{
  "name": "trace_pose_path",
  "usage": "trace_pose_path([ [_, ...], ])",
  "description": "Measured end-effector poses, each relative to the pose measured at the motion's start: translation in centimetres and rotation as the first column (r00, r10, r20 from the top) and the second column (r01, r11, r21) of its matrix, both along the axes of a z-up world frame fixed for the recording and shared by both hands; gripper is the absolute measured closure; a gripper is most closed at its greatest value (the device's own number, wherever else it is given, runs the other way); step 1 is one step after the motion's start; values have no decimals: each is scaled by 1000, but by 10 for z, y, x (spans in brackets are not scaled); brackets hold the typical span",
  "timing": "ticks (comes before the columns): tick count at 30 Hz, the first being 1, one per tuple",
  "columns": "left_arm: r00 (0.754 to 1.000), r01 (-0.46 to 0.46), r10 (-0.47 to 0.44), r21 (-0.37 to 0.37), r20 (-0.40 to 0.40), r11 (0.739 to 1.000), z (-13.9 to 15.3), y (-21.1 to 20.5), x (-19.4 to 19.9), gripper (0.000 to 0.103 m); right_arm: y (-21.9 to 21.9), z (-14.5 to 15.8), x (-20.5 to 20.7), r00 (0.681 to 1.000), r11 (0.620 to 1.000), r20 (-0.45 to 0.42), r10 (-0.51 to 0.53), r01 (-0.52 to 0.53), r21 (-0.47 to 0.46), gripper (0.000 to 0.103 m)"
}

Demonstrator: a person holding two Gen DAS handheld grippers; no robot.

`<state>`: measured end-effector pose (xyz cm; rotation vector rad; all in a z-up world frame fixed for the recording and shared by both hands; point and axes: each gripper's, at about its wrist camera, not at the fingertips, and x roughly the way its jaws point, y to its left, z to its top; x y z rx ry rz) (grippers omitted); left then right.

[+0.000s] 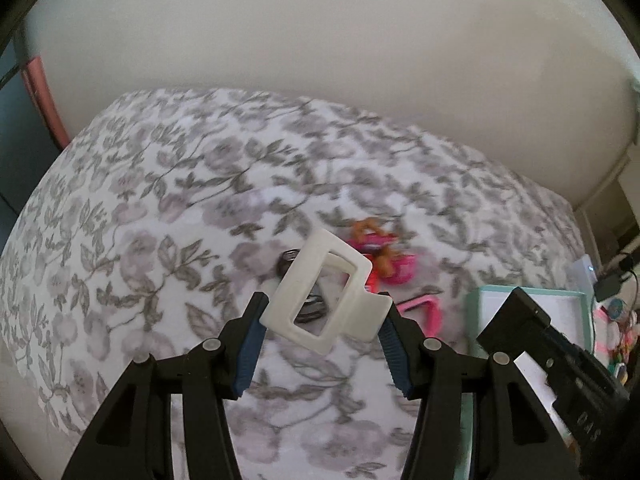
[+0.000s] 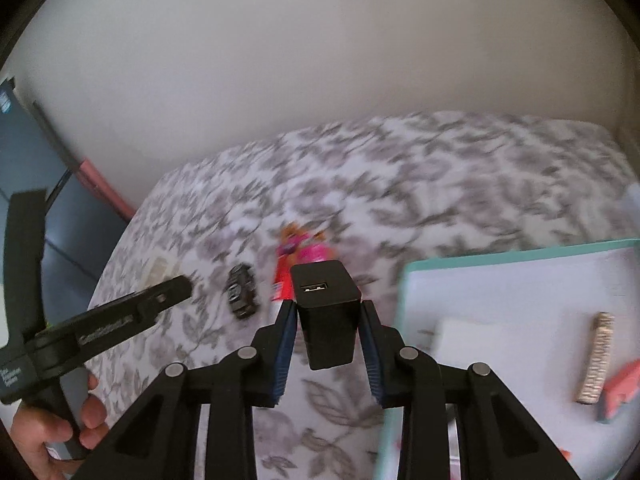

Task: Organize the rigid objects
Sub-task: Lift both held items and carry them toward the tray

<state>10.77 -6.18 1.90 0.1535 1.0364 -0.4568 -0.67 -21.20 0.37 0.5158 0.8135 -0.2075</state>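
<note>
Floral bedspread (image 1: pixel 160 208) (wide, bare) beside teal tray (image 2: pixel 404 320).

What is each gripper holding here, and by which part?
The left gripper clamps a white hair claw clip across its near end. The right gripper grips a black USB charger block by its two side faces, port end forward.

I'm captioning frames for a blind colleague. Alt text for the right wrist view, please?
The right claw grips a black USB charger block above a floral bedspread. A teal-rimmed tray lies to its right; the left claw reaches in from the left.
</note>
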Motion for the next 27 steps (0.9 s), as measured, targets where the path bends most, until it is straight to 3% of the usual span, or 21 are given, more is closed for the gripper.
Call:
trace_pose_path([
  [9, 987, 162, -161, -12, 29, 987, 10, -66, -53, 47, -54, 11, -55, 976, 974, -50, -214, 209, -86, 70],
  [17, 950, 308, -309, 21, 35, 951, -2, -125, -102, 47, -91, 10, -94, 930, 929, -84, -359, 347, -128, 69],
  [27, 914, 402, -405, 73, 26, 913, -29, -169, -132, 47, -117, -3, -114, 895, 902, -131, -427, 412, -131, 69],
])
